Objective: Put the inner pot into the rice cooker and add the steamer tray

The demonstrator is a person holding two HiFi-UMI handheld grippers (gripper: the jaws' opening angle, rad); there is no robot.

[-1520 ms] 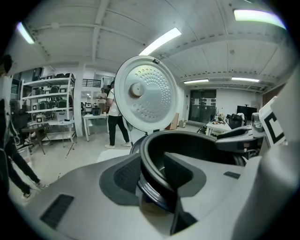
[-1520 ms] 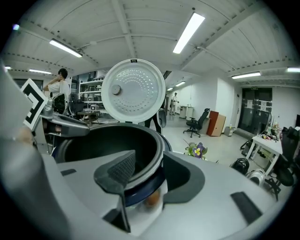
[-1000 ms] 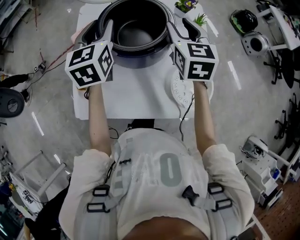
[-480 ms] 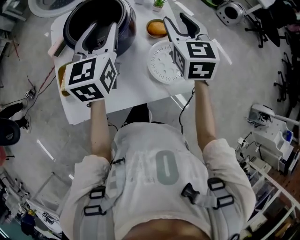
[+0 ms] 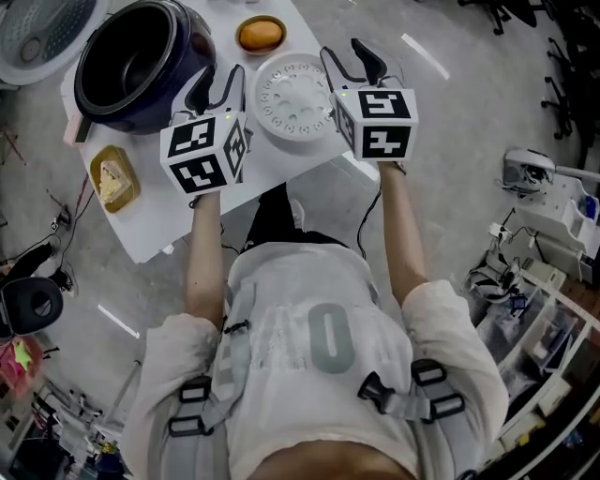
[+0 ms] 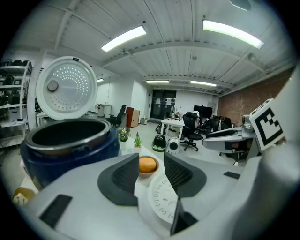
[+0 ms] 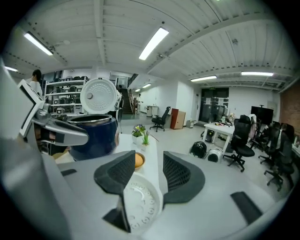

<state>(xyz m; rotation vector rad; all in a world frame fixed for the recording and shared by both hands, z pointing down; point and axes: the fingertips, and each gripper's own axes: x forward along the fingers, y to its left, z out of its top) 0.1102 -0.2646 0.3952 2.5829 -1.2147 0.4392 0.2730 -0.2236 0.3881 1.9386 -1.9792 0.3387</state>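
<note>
The dark blue rice cooker [image 5: 131, 61] stands at the table's far left with its white lid [image 5: 42, 28] up; the dark inner pot [image 5: 141, 70] sits inside it. To its right the white round steamer tray [image 5: 293, 89] lies flat on the table. My left gripper [image 5: 220, 86] hovers open just left of the tray, and my right gripper [image 5: 349, 58] hovers open just right of it. In the left gripper view the tray [image 6: 161, 201] shows low between the open jaws of the left gripper [image 6: 147, 171]. The right gripper view shows the tray [image 7: 139, 206] under the right gripper [image 7: 149, 171]. Neither holds anything.
A small bowl with an orange [image 5: 261, 35] sits behind the tray. A bowl of food [image 5: 112, 178] is near the white table's [image 5: 178, 220] left front. Two small potted plants [image 7: 140, 133] stand at the far edge. Office chairs and equipment ring the floor.
Both grippers have left the sides of the rice cooker and swung right to flank the steamer tray. The pot stays in the cooker.
</note>
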